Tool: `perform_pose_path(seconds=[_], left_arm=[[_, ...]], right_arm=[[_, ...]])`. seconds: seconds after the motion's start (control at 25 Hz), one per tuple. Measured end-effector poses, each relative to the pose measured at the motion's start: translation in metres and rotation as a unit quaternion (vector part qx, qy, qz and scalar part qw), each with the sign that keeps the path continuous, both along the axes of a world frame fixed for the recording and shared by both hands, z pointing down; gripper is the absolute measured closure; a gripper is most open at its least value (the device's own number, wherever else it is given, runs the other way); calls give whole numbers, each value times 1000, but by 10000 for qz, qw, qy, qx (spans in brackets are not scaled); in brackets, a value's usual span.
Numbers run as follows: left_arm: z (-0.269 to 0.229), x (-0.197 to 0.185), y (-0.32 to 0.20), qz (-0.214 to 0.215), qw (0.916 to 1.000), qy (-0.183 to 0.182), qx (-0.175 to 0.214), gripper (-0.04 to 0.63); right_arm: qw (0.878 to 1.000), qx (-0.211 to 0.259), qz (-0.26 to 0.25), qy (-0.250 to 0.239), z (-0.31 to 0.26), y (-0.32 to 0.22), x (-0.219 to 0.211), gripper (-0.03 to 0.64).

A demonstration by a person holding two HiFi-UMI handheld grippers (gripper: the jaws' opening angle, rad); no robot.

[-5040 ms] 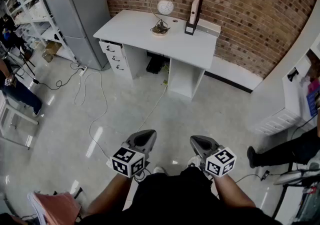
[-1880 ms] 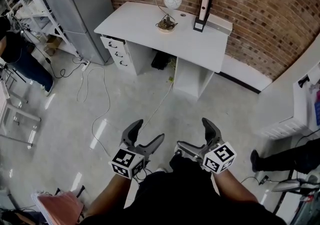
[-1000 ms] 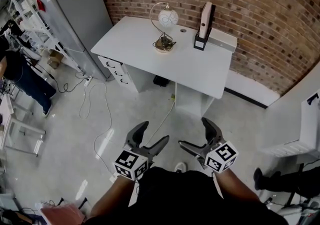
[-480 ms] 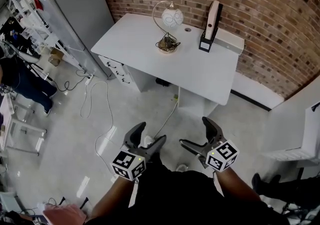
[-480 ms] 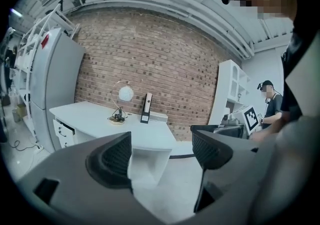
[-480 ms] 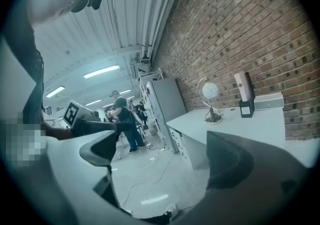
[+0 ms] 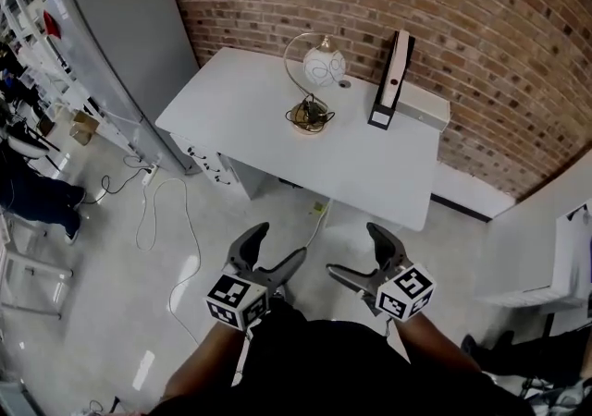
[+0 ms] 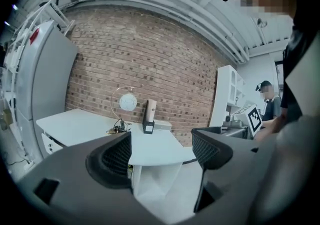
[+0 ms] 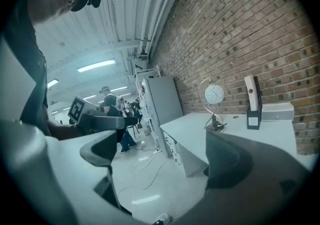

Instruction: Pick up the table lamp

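Grey cabinet (image 7: pixel 120 30): far ahead and to the left of the left gripper, against the brick wall (image 7: pixel 481 26).

Left gripper (image 7: pixel 277 246): held low, close to the person's body. Its jaws are spread wide with nothing between them, and its own view looks through the gap at the desk.

Desk (image 7: pixel 240 104): white, ahead of both grippers and well apart from them across open floor. It looks out of reach from here.

Table lamp (image 7: pixel 324 65): stands upright towards the back of the desk, straight ahead and roughly between the two grippers, well apart from both.

Lamp build: a pale globe hangs from a thin hoop (image 7: pixel 286 61) that rises from a small round base (image 7: pixel 310 116).

Handling: probably light but top-heavy. The globe looks breakable and smooth, so it is a poor place to squeeze. The hoop is slim and may flex or swing.

Where to hold: best low on the stem just above the base, or across the base rim, so that the lamp stays upright. Whether a cord trails from the base cannot be told.

Right gripper (image 7: pixel 356 250): also low beside the body, jaws released and wide, and empty.

File box (image 7: pixel 390 81): upright, ahead of the right gripper and near the lamp's right side, so the reach has less room there.

Stage: still the approach, with no contact yet.
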State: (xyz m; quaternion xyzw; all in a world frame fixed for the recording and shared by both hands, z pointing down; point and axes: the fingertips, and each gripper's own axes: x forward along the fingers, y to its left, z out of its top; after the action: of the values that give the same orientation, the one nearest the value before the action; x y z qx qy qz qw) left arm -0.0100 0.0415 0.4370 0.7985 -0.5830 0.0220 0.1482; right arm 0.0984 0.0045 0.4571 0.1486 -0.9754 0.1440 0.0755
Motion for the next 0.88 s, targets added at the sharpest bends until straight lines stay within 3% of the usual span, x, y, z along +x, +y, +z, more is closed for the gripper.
perform_pose_path(seconds=[0.2, 0.56, 0.88], left_arm=[[-12, -52, -39, 253, 9996, 15, 87, 218], [3, -133, -78, 656, 9978, -12, -46, 218], [16, -152, -102, 950, 9951, 196, -186, 218]], right_arm=[[9996, 162, 238, -49, -18, -35, -53, 61], [9971, 31, 746, 119, 1, -67, -120, 71], [9955, -116, 894, 296, 11, -81, -149, 75]])
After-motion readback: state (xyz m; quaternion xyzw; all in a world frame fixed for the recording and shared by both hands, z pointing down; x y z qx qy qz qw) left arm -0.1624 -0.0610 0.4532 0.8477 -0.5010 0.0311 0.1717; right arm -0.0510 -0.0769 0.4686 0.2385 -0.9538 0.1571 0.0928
